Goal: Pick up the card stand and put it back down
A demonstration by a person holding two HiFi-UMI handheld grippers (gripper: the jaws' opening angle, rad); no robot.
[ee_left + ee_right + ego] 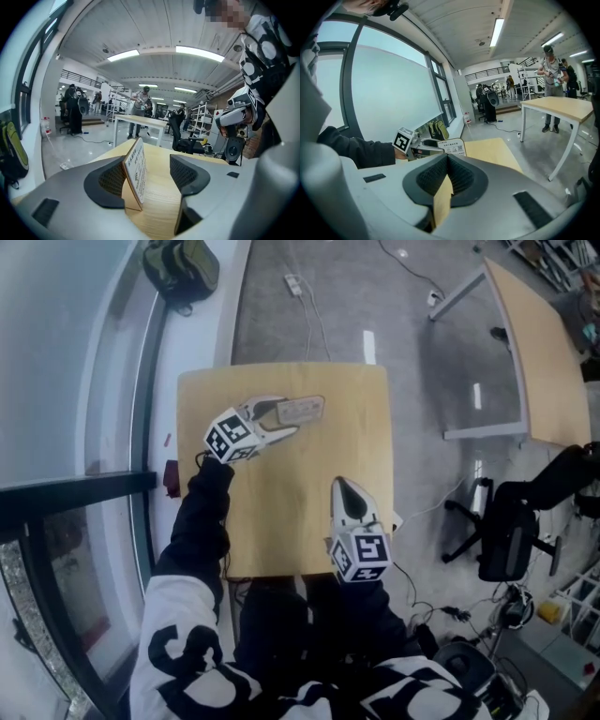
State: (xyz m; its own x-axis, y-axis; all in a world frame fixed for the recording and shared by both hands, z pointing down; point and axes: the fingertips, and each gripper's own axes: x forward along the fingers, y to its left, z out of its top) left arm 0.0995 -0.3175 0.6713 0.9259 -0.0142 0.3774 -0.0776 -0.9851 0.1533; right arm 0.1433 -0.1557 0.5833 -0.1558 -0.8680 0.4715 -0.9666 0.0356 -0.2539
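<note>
The card stand (pixel 302 410), a small wooden-backed sign with print on its face, stands on the light wooden table (pixel 309 521) near the far left. My left gripper (pixel 289 416) reaches around it, jaws wide apart. In the left gripper view the card stand (pixel 137 171) sits upright on the tabletop between the jaws, close to the left pad (pixel 110 180) and well clear of the right pad (pixel 185 173). My right gripper (pixel 340 486) hovers over the near right of the table, jaws pressed together with nothing in them. From the right gripper view (pixel 449 161) the stand (pixel 452 147) shows beyond it.
A dark backpack (pixel 180 268) lies by the window at the far left. A second table (pixel 534 352) and a black office chair (pixel 511 521) stand to the right. Cables run over the grey floor. People stand far off in the hall (pixel 143 105).
</note>
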